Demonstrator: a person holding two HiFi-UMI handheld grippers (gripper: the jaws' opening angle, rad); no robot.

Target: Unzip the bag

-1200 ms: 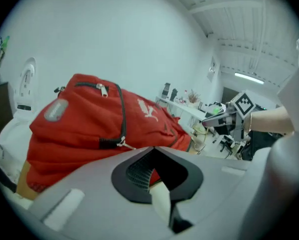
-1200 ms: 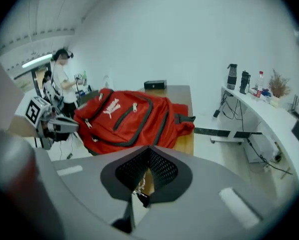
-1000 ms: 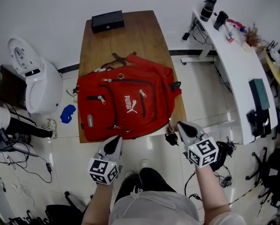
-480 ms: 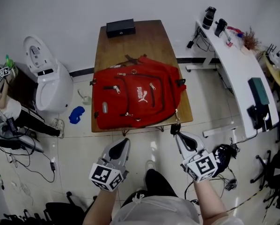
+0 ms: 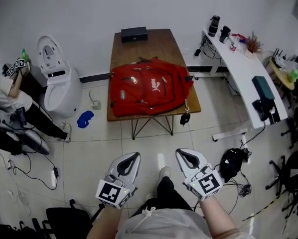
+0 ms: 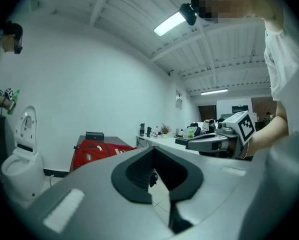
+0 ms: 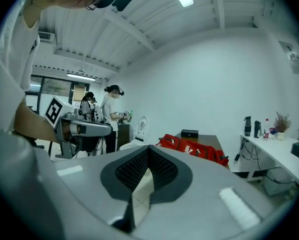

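The red backpack (image 5: pixel 146 86) lies flat on the brown wooden table (image 5: pixel 149 46), its zips closed as far as I can see. A dark tag (image 5: pixel 185 117) hangs from it over the table's front edge. Both grippers are well short of the table, above the tiled floor. My left gripper (image 5: pixel 135 155) and right gripper (image 5: pixel 180 153) are shut with nothing between the jaws. The backpack is small and distant in the left gripper view (image 6: pixel 97 151) and in the right gripper view (image 7: pixel 194 149).
A black box (image 5: pixel 134 34) sits at the table's far end. A white rounded appliance (image 5: pixel 59 83) stands left of the table, with a blue object (image 5: pixel 85 118) on the floor. A person (image 5: pixel 9 98) is at far left. A white desk (image 5: pixel 243 73) runs along the right.
I have backed away from the table, so the backpack is farther off and smaller. Both grippers have drawn back from the table's edge and stay shut.
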